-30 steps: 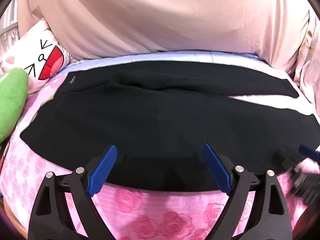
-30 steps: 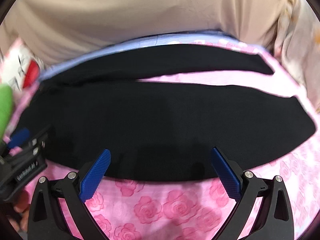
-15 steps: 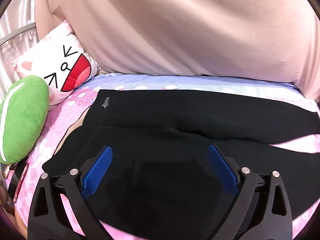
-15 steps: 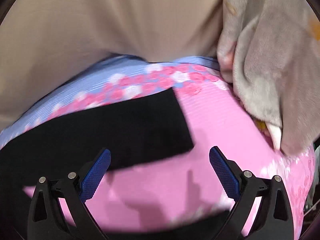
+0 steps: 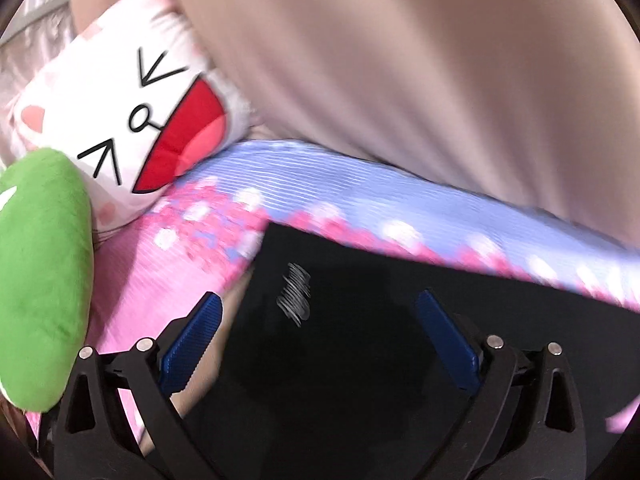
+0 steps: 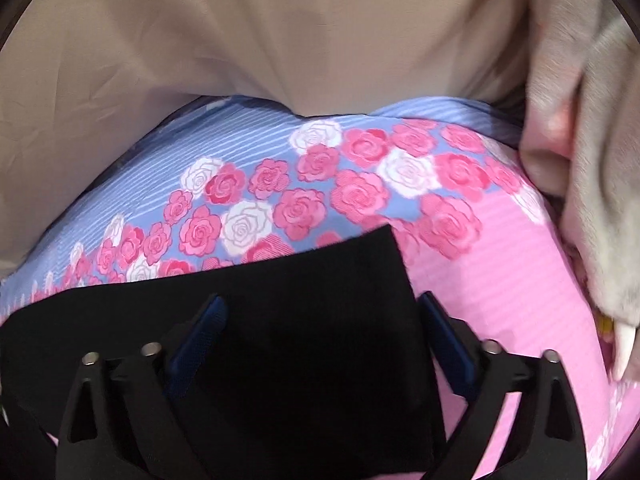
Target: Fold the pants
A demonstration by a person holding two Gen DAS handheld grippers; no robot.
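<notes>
Black pants lie flat on a pink and blue rose-print bedsheet. In the left wrist view the waistband end (image 5: 360, 312), with a small white logo (image 5: 294, 294), lies between the open fingers of my left gripper (image 5: 320, 332), which is low over it. In the right wrist view the far leg's cuff end (image 6: 304, 320) lies between the open fingers of my right gripper (image 6: 320, 340). Neither gripper holds cloth.
A white cat-face pillow (image 5: 132, 112) and a green plush cushion (image 5: 40, 280) sit left of the waistband. A beige curtain (image 5: 400, 80) hangs behind the bed. A grey blanket (image 6: 592, 160) is heaped at the right by the cuff. The bedsheet (image 6: 500, 280) shows around the pants.
Both grippers moved forward and apart over the pants: the left toward the waistband's far corner, the right to the far leg's cuff. Both stayed open and came lower.
</notes>
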